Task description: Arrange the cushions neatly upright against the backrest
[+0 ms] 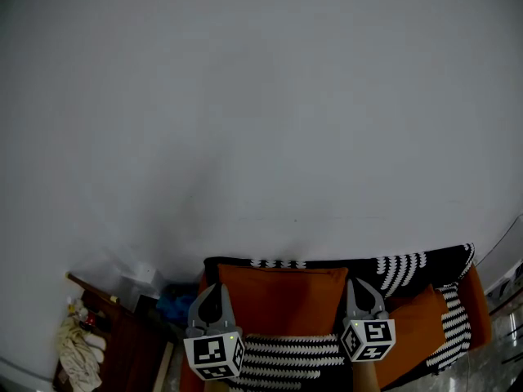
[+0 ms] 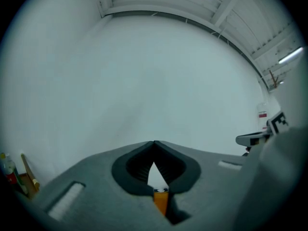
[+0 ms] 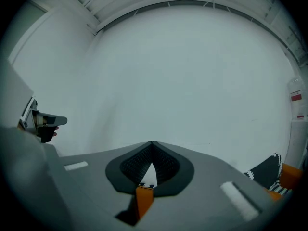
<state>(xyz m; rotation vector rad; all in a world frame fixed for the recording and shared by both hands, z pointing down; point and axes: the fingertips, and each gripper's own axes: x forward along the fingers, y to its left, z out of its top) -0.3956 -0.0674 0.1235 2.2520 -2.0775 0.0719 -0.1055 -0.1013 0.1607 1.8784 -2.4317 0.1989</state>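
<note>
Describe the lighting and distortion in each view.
Head view: dim, the wall fills most of the frame, the orange cushion squeezed at the bottom edge. Left gripper view: fisheye, black corners, ceiling beams bent into arcs. Right gripper view: same curved distortion, wall evenly lit, no glare.

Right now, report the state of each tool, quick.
Left tool: closed, tips touching, nothing visibly gripped.
Right tool: closed, tips touching, nothing visibly gripped.
</note>
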